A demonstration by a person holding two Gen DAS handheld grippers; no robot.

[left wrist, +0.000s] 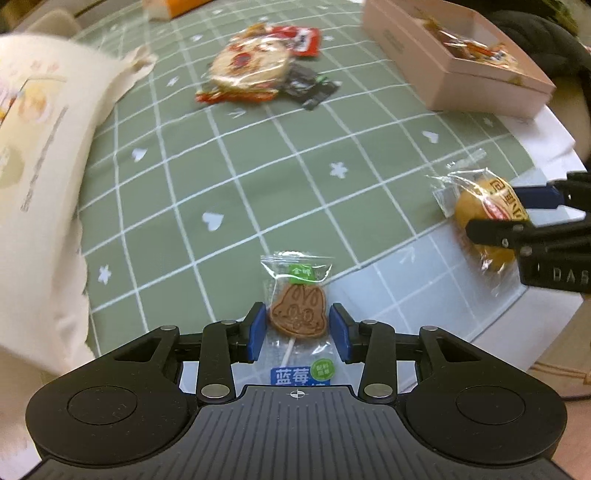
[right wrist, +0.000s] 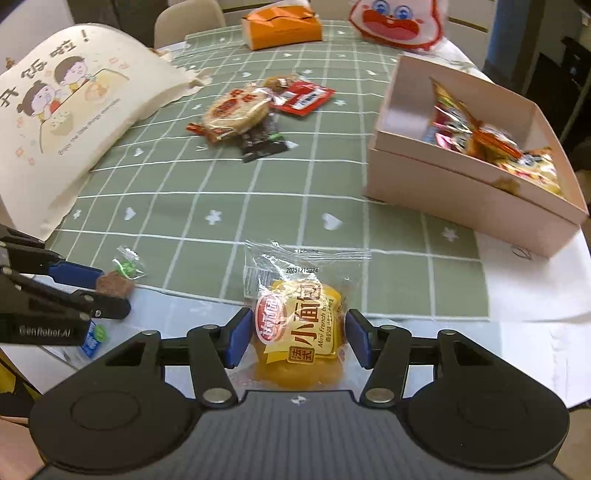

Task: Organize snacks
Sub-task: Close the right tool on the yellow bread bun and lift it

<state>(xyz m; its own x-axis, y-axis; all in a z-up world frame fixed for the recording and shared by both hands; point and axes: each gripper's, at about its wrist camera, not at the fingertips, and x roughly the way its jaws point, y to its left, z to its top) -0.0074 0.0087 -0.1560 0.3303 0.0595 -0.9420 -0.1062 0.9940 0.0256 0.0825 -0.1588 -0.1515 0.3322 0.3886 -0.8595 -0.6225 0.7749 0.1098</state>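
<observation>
My left gripper (left wrist: 297, 328) is shut on a wrapped brown rabbit-shaped lollipop (left wrist: 299, 310), held just over the table's near edge. My right gripper (right wrist: 299, 334) is shut on a yellow mini French bread packet (right wrist: 299, 325). In the left wrist view the bread (left wrist: 480, 206) and the right gripper (left wrist: 517, 218) show at the right. In the right wrist view the lollipop (right wrist: 114, 282) and the left gripper (right wrist: 96, 291) show at the left. A pink box (right wrist: 461, 195) holding several snacks stands at the right. A pile of loose snacks (right wrist: 251, 114) lies at the far middle.
A cream cloth bag (right wrist: 62, 118) with cartoon print lies at the left. An orange tissue pack (right wrist: 280, 26) and a red-and-white plush (right wrist: 399, 22) sit at the far edge. The green checked tablecloth (right wrist: 258, 206) covers the table; a white margin (right wrist: 535, 295) runs along the near right.
</observation>
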